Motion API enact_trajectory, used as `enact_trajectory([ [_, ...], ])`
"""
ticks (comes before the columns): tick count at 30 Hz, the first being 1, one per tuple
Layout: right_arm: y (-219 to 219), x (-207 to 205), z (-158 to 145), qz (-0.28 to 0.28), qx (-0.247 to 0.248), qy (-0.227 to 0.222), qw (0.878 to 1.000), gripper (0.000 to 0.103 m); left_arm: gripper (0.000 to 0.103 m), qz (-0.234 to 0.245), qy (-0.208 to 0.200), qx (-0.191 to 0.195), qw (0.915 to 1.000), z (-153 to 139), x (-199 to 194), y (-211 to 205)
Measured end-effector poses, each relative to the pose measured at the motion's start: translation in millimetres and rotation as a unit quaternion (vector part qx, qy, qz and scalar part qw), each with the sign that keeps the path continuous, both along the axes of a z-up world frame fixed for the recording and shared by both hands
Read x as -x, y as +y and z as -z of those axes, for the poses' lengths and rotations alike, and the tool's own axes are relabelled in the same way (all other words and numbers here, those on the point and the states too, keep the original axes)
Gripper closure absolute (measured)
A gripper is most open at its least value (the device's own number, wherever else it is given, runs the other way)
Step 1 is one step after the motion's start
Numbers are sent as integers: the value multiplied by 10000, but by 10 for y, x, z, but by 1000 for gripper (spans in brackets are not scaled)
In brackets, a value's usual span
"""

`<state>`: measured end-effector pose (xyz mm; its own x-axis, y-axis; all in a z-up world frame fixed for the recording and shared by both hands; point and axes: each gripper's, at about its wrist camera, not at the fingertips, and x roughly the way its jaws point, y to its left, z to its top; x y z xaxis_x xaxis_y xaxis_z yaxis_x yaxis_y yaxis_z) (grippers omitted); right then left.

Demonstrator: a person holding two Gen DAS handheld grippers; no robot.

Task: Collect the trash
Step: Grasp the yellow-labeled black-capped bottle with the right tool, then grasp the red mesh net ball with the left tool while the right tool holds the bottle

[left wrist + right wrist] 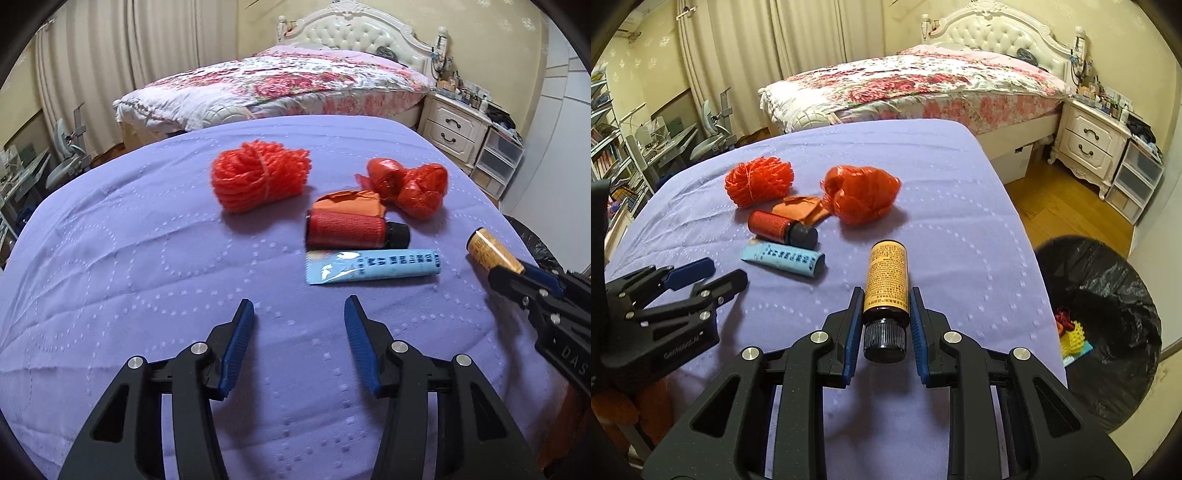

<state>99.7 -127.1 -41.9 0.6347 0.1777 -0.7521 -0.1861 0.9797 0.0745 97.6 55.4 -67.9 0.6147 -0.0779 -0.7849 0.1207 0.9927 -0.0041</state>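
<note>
Yellow-labelled bottle (885, 284) clamped in right claw (885, 299) over purple table (960, 229).

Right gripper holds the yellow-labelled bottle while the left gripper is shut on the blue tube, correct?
Not quite. The right gripper does hold the yellow-labelled bottle, but the left gripper is open and empty; the blue tube lies on the purple cloth ahead of it, per the left wrist view.

Left tool (299, 306) gapes — blue tube (373, 266) just ahead.

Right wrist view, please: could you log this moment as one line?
right gripper: shut on yellow bottle | left gripper: open, empty | bin: right of table
</note>
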Motion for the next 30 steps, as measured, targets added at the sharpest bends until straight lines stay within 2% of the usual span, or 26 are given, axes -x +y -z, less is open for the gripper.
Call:
enact_trajectory([
  [12, -126, -27, 3, 193, 53, 55, 9998, 80, 52, -244, -79, 181, 9995, -30, -51, 178],
  [17, -120, -90, 7, 181, 69, 47, 9998, 80, 38, -439, -211, 136, 9987, -69, -182, 263],
  [20, -122, -172, -1, 212, 64, 33, 9998, 80, 35, -517, -312, 34, 9982, -86, -268, 321],
  [25, -149, -344, 21, 281, 60, 73, 9996, 80, 32, -627, -299, 72, 9976, -80, -468, 425],
  [30, -147, -495, 61, 328, 46, 140, 9994, 80, 29, -569, -391, -18, 9976, -98, -629, 412],
])
